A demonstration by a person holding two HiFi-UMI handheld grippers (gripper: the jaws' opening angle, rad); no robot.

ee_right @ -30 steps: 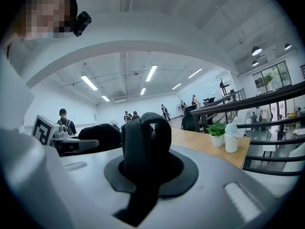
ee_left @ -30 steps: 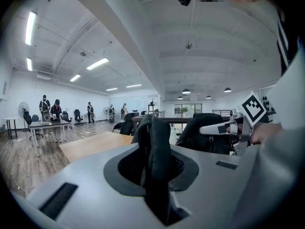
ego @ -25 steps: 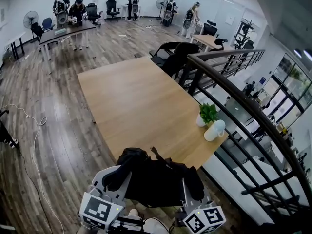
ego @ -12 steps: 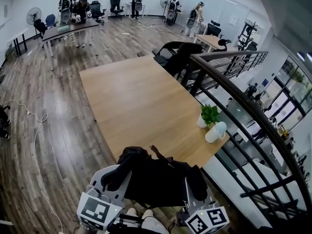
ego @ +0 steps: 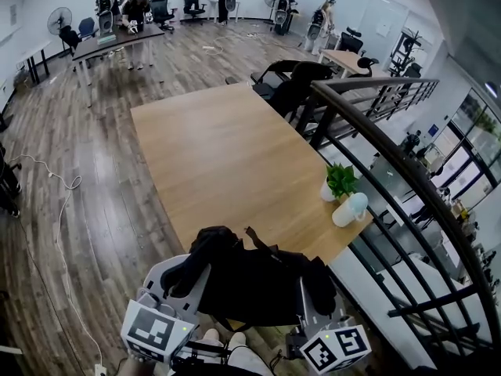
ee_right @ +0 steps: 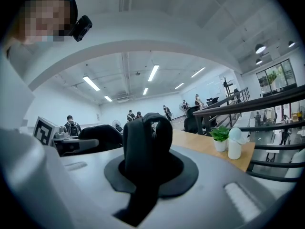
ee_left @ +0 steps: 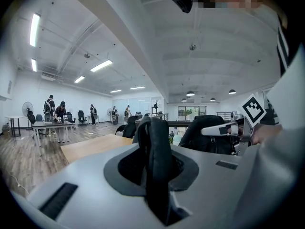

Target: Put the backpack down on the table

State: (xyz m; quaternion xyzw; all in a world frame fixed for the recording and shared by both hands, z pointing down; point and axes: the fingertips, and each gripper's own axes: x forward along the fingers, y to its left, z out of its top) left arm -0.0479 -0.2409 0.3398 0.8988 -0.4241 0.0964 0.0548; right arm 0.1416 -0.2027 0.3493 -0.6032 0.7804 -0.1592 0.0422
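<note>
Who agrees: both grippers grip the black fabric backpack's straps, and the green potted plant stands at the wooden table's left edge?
Wrong edge: the head view shows the green potted plant at the wooden table's right edge. The rest holds.

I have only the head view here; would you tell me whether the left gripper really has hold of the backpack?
Observer: Yes. The left gripper view shows the left gripper shut on a black strap of the backpack.
Operator: Thank you. And what does the right one have?
Observer: In the right gripper view, the right gripper is clamped on a looped strap that stands up between its jaws.
</note>
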